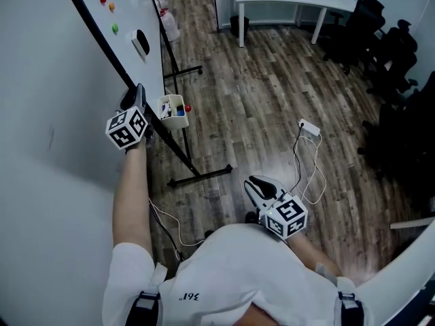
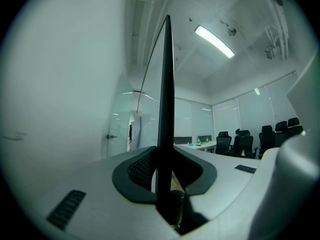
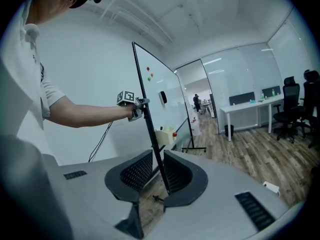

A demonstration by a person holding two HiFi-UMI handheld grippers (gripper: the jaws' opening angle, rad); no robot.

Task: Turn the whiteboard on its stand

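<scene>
A person stands beside a large whiteboard (image 1: 41, 80) that fills the left of the head view and rises from a black stand (image 1: 200, 175) on a wood floor (image 1: 258, 100). The board's black edge (image 1: 102, 43) slants down across that view.

The left hand-held gripper (image 1: 138, 99) is held out at arm's length and clamped on this edge partway down. In the left gripper view its jaws (image 2: 165, 169) close on the thin black edge (image 2: 165, 84) from both sides, with the white face of the board (image 2: 60, 84) to the left.

The right hand-held gripper (image 1: 262, 187) hangs low near the person's waist, well apart from the board. Its jaws (image 3: 157, 176) stand apart with nothing held. The board's edge (image 3: 150, 129) shows through the gap, but only in the distance.

A small box (image 1: 172, 107) of pens hangs on the stand just beside the gripped spot. Coloured magnets (image 1: 115, 28) sit higher on the board.

The step in hand appears to be the grip that starts the turn. The edge is secured, but whether the board has begun to swing cannot be told.

The next move likely calls for a steady push or pull on the gripped edge, so the board pivots on its stand. The clamp must stay firm, and the pen box should be kept clear.
</scene>
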